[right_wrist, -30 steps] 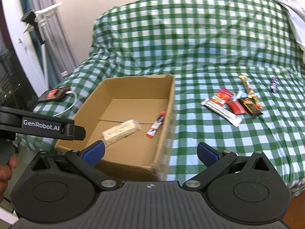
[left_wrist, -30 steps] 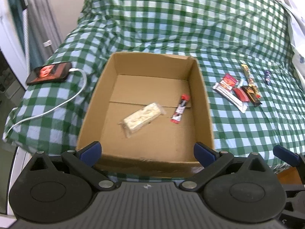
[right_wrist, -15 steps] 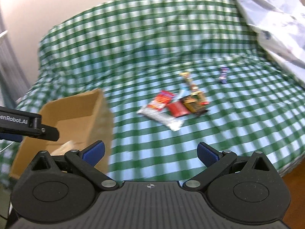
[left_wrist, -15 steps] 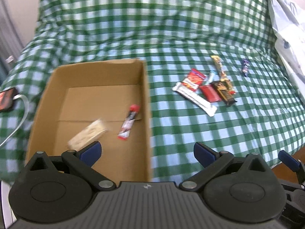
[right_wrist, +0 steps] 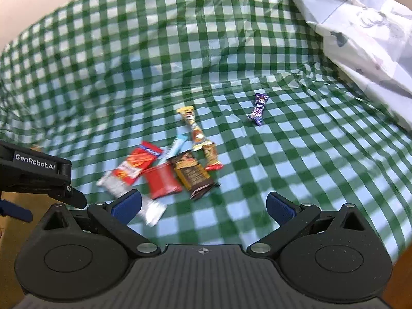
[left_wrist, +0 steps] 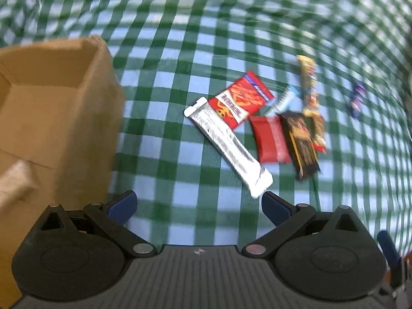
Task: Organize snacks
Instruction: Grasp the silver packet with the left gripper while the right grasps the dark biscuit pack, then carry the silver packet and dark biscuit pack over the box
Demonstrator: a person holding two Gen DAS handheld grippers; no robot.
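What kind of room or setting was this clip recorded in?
Probably a bedroom: the snacks lie on a soft, wrinkled green checked bedspread, with rumpled pale bedding bunched to one side and a cardboard box resting on the bed.

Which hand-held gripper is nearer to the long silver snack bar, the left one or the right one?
Left, I judge. The left hand-held gripper is open with the silver snack bar's near end just ahead of its right finger. The right hand-held gripper is open too, centred farther right.

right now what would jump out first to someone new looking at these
The cluster of bright snack wrappers on the green checked bedspread: a long silver bar, a red packet, a dark brown one. One purple candy lies apart to the right, and a cardboard box sits left.
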